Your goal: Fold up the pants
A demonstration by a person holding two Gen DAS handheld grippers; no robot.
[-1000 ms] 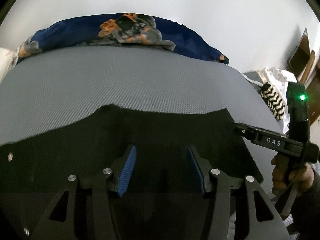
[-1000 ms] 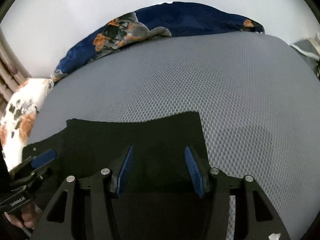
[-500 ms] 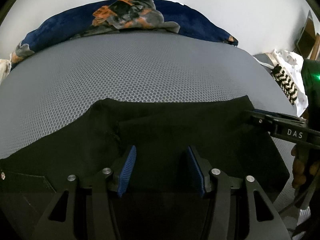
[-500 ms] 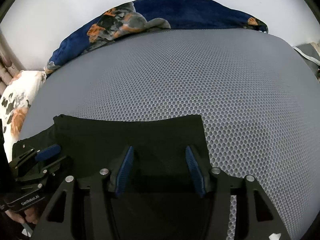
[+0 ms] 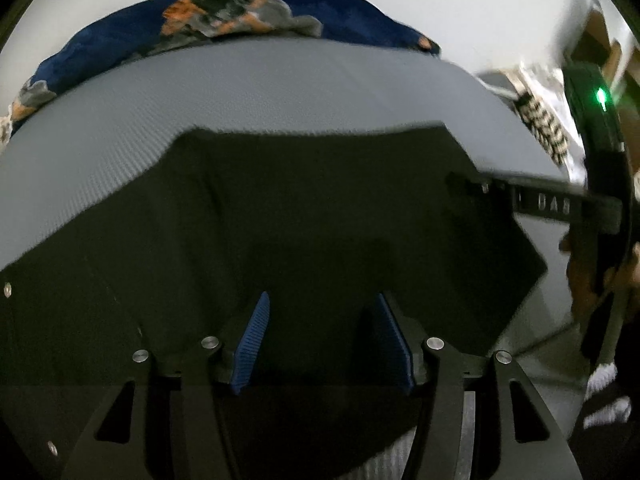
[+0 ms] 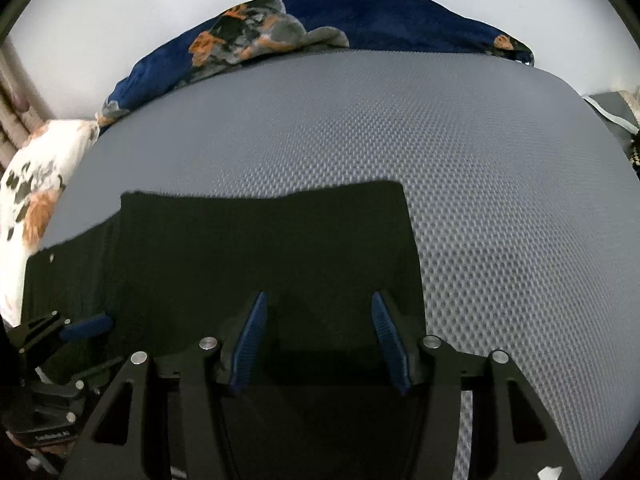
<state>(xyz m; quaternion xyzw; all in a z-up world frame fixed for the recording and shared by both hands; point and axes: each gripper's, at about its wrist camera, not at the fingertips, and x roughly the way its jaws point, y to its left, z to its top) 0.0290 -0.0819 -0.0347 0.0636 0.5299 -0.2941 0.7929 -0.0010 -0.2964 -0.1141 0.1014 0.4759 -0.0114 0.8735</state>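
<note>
Shifted black pants (image 6: 260, 248), honeycomb-textured mattress (image 6: 400, 128).

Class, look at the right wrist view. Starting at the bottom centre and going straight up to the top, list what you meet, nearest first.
Right hand-held gripper with blue ribbed pads → black pants lying flat → grey honeycomb-textured mattress cover → navy blanket with orange and grey floral print → plain white wall.

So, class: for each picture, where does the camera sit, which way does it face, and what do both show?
Left wrist: on the left hand-held gripper, facing down over black pants; right hand-held gripper and hand at right edge.
Right wrist: on the right hand-held gripper, facing down at the pants; left hand-held gripper at lower left.
Shared: pants, grey mattress, blue blanket.
</note>
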